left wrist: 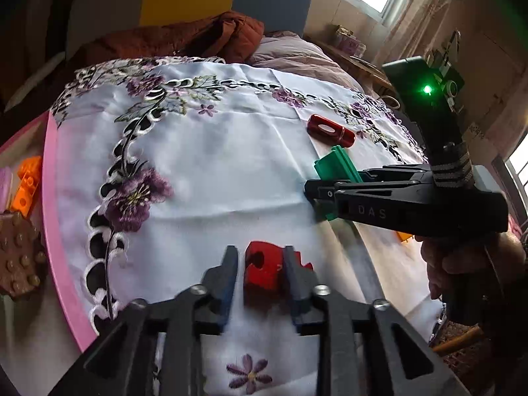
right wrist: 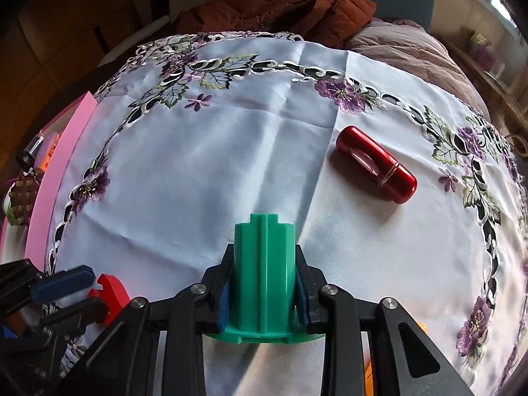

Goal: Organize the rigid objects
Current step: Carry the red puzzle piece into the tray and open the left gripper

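A red puzzle-shaped piece (left wrist: 260, 274) lies on the white embroidered cloth (left wrist: 214, 165). My left gripper (left wrist: 260, 250) is shut on it, one finger on each side; from the right wrist view the same piece (right wrist: 110, 292) sits in that gripper (right wrist: 97, 292) at the lower left. My right gripper (right wrist: 264, 250) is shut on a green ribbed cylinder with a flange (right wrist: 264, 274), blue pads pressed on its sides. From the left wrist view that gripper (left wrist: 308, 191) holds the green cylinder (left wrist: 333, 168) just over the cloth. A red metal capsule (right wrist: 376, 165) lies loose beyond it.
A pink tray (left wrist: 49, 198) borders the cloth on the left and holds orange bricks (left wrist: 28, 184) and a brown studded plate (left wrist: 19, 257). A small orange item (left wrist: 404, 236) peeks out under the right gripper. A hand (left wrist: 462, 264) grips its handle. A rust-coloured jacket (left wrist: 198, 36) lies behind.
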`<state>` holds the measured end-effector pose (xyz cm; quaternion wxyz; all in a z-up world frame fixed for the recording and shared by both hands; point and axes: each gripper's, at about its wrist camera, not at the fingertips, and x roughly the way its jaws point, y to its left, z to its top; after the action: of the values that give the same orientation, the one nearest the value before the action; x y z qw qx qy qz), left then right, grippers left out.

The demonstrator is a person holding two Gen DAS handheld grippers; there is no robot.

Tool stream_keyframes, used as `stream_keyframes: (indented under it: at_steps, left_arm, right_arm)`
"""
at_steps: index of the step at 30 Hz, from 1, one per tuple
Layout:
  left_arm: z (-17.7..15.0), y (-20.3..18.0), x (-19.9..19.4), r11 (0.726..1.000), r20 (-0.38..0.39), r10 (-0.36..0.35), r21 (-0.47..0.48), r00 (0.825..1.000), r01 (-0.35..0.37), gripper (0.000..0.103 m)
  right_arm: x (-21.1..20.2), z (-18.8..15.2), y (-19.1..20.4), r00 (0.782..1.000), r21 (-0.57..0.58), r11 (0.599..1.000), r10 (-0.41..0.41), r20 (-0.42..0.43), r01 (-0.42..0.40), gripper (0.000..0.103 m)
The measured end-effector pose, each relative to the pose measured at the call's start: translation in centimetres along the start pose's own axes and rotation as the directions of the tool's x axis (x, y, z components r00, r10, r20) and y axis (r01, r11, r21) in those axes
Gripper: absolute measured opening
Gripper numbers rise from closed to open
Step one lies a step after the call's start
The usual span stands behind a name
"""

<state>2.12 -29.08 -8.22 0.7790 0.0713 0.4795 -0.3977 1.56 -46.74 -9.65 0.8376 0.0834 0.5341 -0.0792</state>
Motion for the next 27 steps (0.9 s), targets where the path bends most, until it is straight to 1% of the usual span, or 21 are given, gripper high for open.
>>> stream_keyframes:
  at_steps: [3,7,8,11,12,13,18,20,22,23,24,26,27]
  left_arm:
    - [-0.2,0.0,-0.4,1.0,-0.008,-0.011,-0.011,1.0,0.011,0.034]
    - [-0.6,-0.3,-1.1,1.0,-0.017,-0.017,-0.011,1.0,0.016,0.036]
    - [-0.7,-0.5,-1.2,1.0,-0.019,-0.014,-0.004,1.0,0.014,0.036]
    - [-1.0,-1.7,-1.0,0.998,-0.035,-0.024,0.06,0.999,0.026,0.037]
    - [-1.1,-2.0,-0.8,0.997,-0.045,-0.029,0.077,0.999,0.032,0.041]
    - [-1.1,-2.2,-0.6,0.996,-0.05,-0.026,0.088,0.998,0.031,0.042]
    - [-0.9,-2.8,0.5,0.99,-0.072,0.041,0.135,0.997,-0.031,0.044]
    - [-0.9,-2.8,0.6,0.987,-0.067,0.066,0.153,0.996,-0.055,0.044]
    - [-0.7,-2.9,0.3,0.983,-0.05,0.069,0.175,0.996,-0.059,0.053]
    - [-0.6,-3.0,0.1,0.981,-0.043,0.055,0.189,0.998,-0.046,0.065]
    - [-0.4,-3.3,0.1,0.975,-0.046,0.047,0.219,0.998,-0.036,0.075]
    - [0.0,-3.5,0.5,0.967,-0.068,0.054,0.251,0.996,-0.036,0.075]
    - [0.2,-3.6,0.7,0.964,-0.065,0.067,0.262,0.996,-0.048,0.075]
  right_arm:
    - [0.0,0.1,0.0,1.0,0.0,1.0,0.001,-0.003,-0.001,0.031]
    - [0.0,0.2,0.2,1.0,-0.006,1.0,-0.006,-0.007,0.006,0.031]
    - [0.0,0.2,0.1,1.0,-0.006,1.0,-0.006,-0.007,0.006,0.031]
    - [0.0,0.2,0.1,1.0,-0.002,1.0,-0.007,-0.013,0.007,0.031]
    - [0.0,0.2,0.1,1.0,-0.001,1.0,-0.006,-0.015,0.006,0.031]
    - [0.0,0.2,0.1,1.0,0.0,1.0,-0.006,-0.017,0.006,0.031]
    - [0.0,0.3,0.2,1.0,-0.007,1.0,-0.011,-0.02,0.011,0.031]
    - [0.0,0.3,0.2,1.0,-0.008,1.0,-0.01,-0.021,0.01,0.031]
    - [0.0,0.4,0.2,1.0,-0.008,1.0,-0.009,-0.023,0.009,0.032]
    - [0.0,0.4,0.2,1.0,-0.008,1.0,-0.01,-0.023,0.01,0.032]
    - [0.0,0.4,0.2,1.0,-0.01,1.0,-0.011,-0.023,0.011,0.032]
    - [0.0,0.4,0.2,1.0,-0.012,1.0,-0.013,-0.023,0.012,0.032]
    - [0.0,0.4,0.2,1.0,-0.012,1.0,-0.014,-0.023,0.013,0.032]
